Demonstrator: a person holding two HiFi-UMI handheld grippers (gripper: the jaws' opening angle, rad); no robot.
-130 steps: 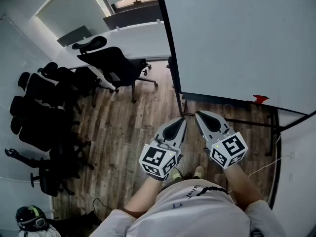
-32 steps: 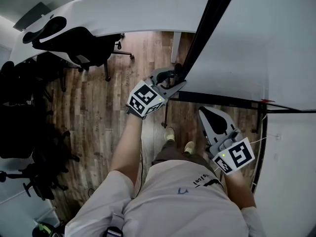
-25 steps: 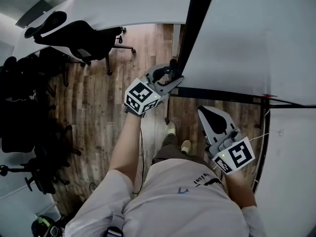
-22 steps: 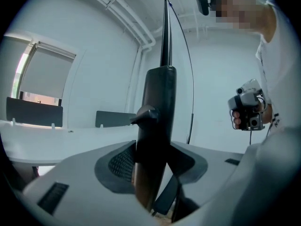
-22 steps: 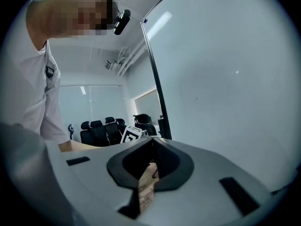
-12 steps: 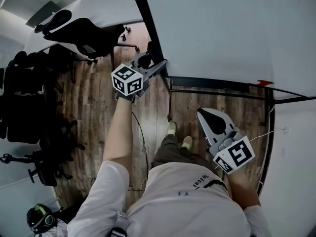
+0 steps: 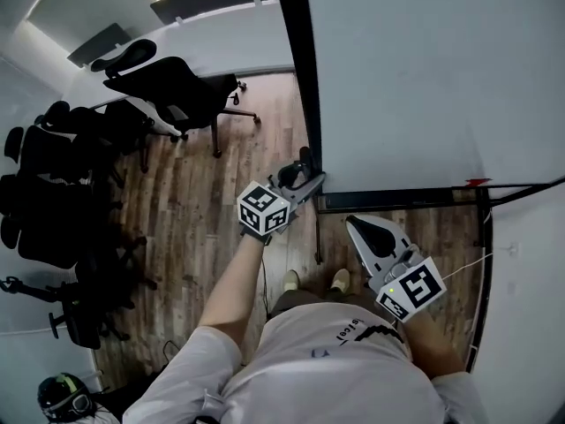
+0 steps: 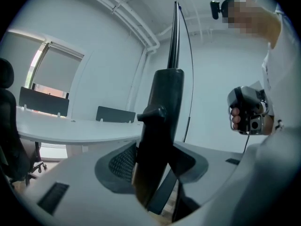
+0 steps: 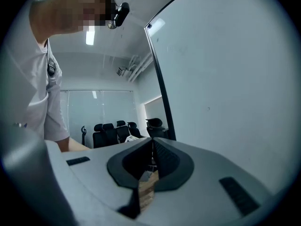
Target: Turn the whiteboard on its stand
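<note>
The whiteboard [image 7: 424, 69] fills the upper right of the head view, and its black frame edge [image 7: 305, 87] runs almost straight up. My left gripper [image 7: 307, 168] is shut on that frame's lower left corner. In the left gripper view the black frame post [image 8: 162, 107] stands between the pads of the left gripper [image 8: 155, 159], with the board's thin edge [image 8: 175, 32] rising above it. My right gripper [image 7: 357, 225] hangs shut and empty below the board's bottom rail [image 7: 397, 197]. In the right gripper view the right gripper [image 9: 151, 147] has its tips together beside the board's white face [image 9: 225, 79].
A black office chair [image 7: 177, 95] stands by a long white desk [image 7: 203, 47] at the back left. More dark chairs [image 7: 53, 201] crowd the left wall. A red marker [image 7: 477, 183] lies on the board's rail. A white cable [image 7: 459, 268] trails on the wooden floor [image 7: 203, 201].
My left gripper has moved right and nearer to my body with the frame corner in it, and the board's left edge has swung with it. The right gripper has barely moved.
</note>
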